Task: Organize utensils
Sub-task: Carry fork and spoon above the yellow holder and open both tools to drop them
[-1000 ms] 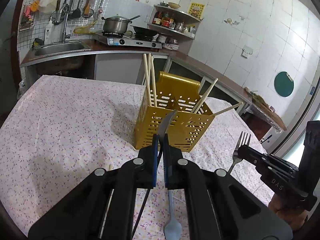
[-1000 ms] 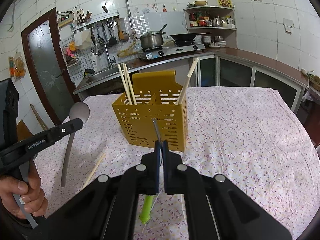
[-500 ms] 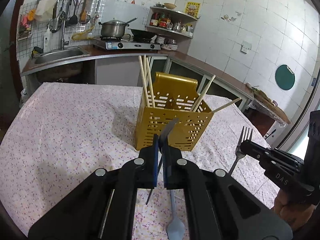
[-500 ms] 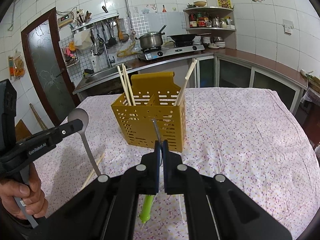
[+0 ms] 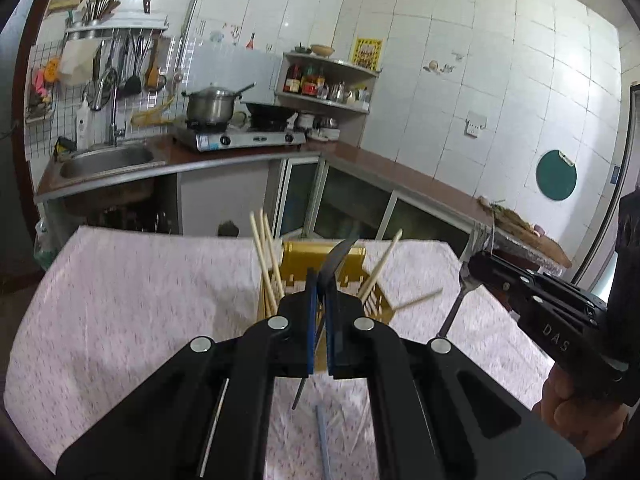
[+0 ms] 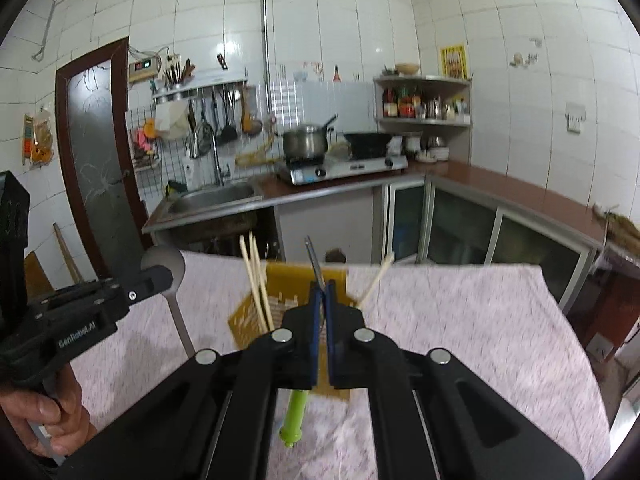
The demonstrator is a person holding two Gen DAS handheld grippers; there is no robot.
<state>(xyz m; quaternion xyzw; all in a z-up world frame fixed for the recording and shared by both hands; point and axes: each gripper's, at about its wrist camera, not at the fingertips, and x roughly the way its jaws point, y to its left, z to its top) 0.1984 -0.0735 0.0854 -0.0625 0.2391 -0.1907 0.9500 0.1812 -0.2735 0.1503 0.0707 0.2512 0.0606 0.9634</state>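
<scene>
The left gripper (image 5: 319, 280) hides most of the yellow utensil caddy (image 5: 308, 258); motion blur smears the caddy in the right wrist view

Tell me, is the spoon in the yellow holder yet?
Not yet: the left gripper holds the spoon clear of the yellow holder.

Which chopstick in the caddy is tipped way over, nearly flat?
The rightmost chopstick, poking out sideways past the yellow caddy's right corner. The pair on the left and the one right of centre stand steeper.

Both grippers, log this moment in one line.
left gripper: shut on grey spoon | right gripper: shut on green-handled fork | yellow slotted caddy: below
</scene>
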